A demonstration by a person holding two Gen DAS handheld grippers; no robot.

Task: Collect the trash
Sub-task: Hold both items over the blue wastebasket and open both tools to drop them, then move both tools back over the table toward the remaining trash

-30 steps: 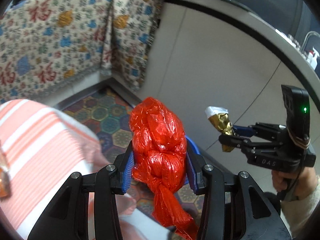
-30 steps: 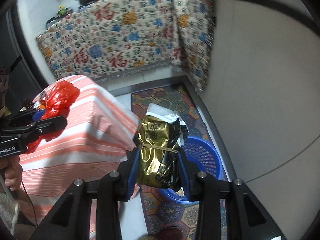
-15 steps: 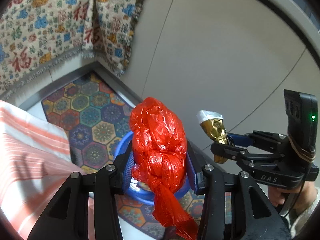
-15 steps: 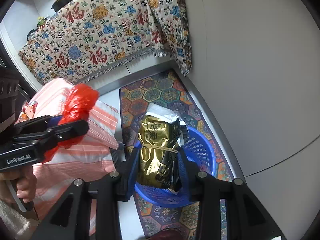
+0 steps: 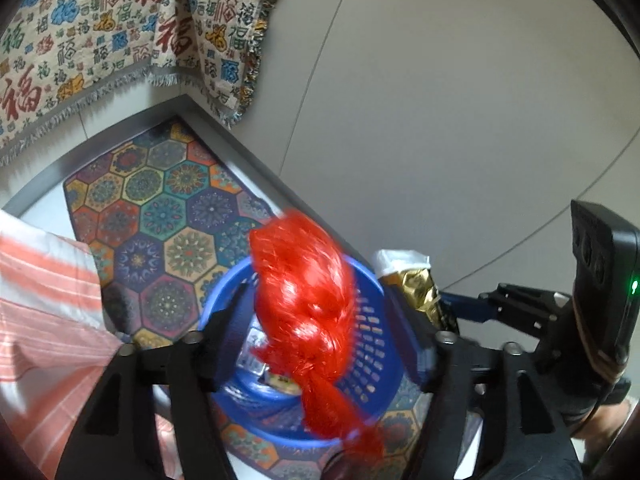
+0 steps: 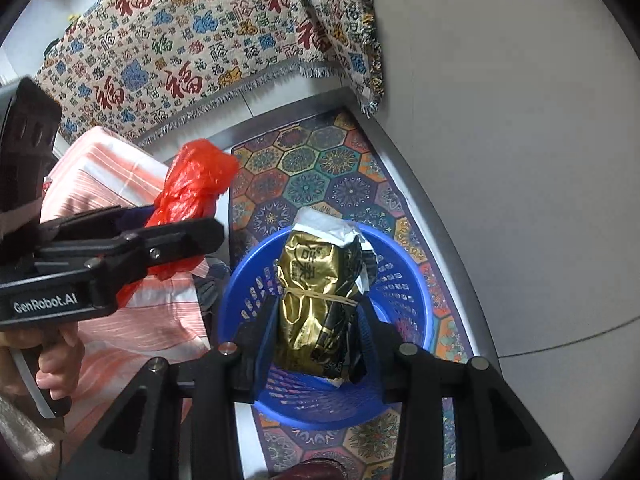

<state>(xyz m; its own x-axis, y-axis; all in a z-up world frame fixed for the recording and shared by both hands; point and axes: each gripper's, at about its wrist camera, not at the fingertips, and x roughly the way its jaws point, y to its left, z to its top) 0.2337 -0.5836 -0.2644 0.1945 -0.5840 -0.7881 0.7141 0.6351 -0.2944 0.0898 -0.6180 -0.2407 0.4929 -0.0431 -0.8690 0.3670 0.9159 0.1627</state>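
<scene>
Your left gripper [image 5: 320, 316] has its jaws spread around the knotted red plastic bag [image 5: 304, 300]; your right gripper [image 6: 316, 320] clamps the crumpled gold foil packet [image 6: 316, 292] above the round blue perforated basket [image 6: 404, 280]

I'm seeing glossy sheen on the crinkled red plastic bag [image 5: 304, 304], and the creased gold foil packet [image 6: 316, 300] is shining metallic. The perforated blue plastic basket [image 6: 412, 296] is looking smooth, the hexagon-patterned woven rug [image 5: 160, 204] matt, the fringed cloth throw [image 6: 200, 52] coarse.
</scene>
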